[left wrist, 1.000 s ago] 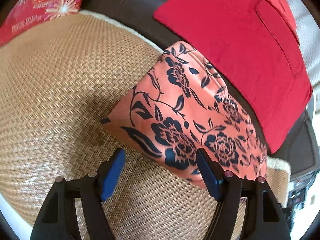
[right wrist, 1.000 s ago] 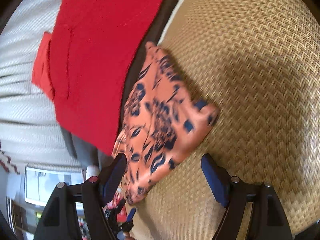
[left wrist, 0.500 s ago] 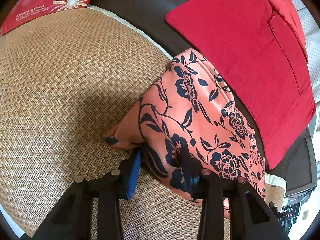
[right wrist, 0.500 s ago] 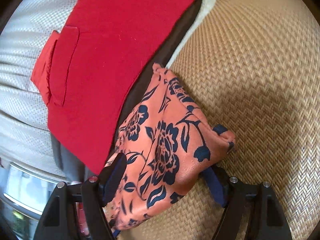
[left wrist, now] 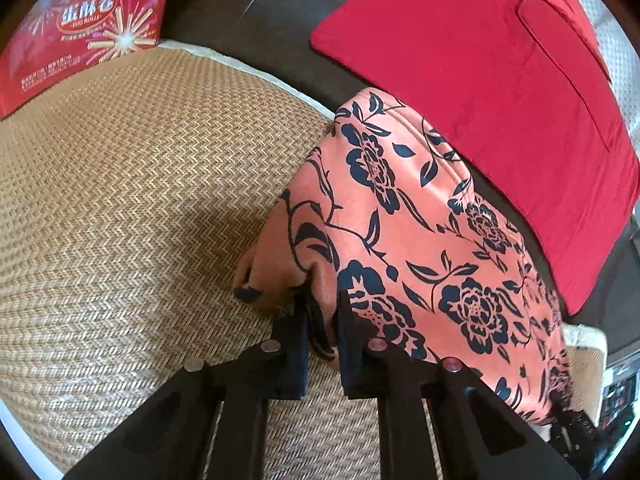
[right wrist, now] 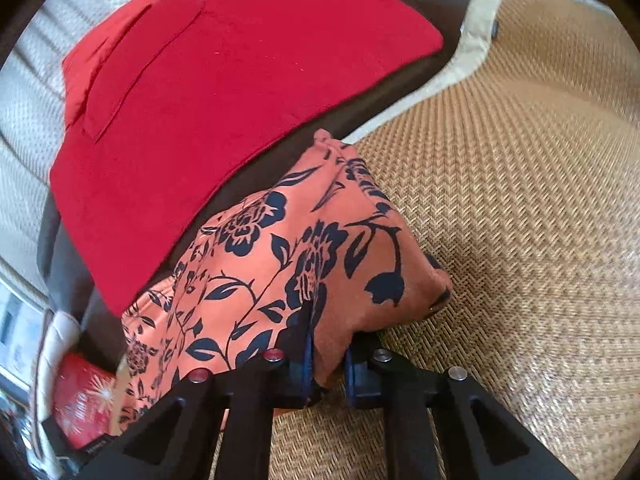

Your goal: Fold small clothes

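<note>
Now both pairs of fingers [left wrist: 322, 312] [right wrist: 326, 332] pinched narrow on folds of the orange floral garment [left wrist: 420, 240], left closing.

Your left gripper's [left wrist: 322, 312] jaws are closing on a pinched fold of the orange cloth with navy flowers [left wrist: 420, 248], whose far end runs behind the gripper body. The flat red fabric piece [right wrist: 224, 92] is cut off at the frame edge. The small print on the red printed box [left wrist: 80, 28] is unreadable.
</note>
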A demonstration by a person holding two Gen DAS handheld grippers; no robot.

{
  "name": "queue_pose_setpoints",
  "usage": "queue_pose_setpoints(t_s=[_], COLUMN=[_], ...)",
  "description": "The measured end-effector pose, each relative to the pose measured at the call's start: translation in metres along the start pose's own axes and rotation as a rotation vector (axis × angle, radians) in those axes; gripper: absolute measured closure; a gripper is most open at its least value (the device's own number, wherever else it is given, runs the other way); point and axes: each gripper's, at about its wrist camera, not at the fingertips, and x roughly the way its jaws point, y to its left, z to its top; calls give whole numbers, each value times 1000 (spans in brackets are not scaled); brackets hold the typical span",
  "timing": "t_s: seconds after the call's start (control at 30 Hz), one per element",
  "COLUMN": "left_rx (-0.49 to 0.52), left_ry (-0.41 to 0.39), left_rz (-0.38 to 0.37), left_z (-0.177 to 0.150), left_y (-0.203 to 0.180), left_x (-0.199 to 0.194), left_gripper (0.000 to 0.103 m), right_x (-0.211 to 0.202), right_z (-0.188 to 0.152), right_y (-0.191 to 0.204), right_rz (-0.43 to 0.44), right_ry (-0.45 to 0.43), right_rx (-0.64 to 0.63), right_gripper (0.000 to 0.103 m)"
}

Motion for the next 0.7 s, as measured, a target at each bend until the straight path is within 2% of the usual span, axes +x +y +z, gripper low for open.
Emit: queue_pose_setpoints(t_s=[0.1,0.33,0.53,0.63,0.7], left_rx=[27,98,178,195,181], left_ry=[11,51,6,-6,-1], left_rz=[10,-11,15,19,-4], left_z=[-10,-46,-96,-109,-110], left_y=[4,24,44,47,52], left_x=[-8,-42,-72,-82,-88], left_gripper=[91,91,91,91,89], right_x=[3,-30,-51,-54,-52], right_z=[-4,-18,-53,-58,-53], right_y=[12,-3,-28,-33,-34], right_rz=[-25,-1,-4,-3,18], right_ry=[-4,-2,27,34,48], right_rx=[-47,-80,-92,-76,-63], right_gripper=[90,91,91,91,90])
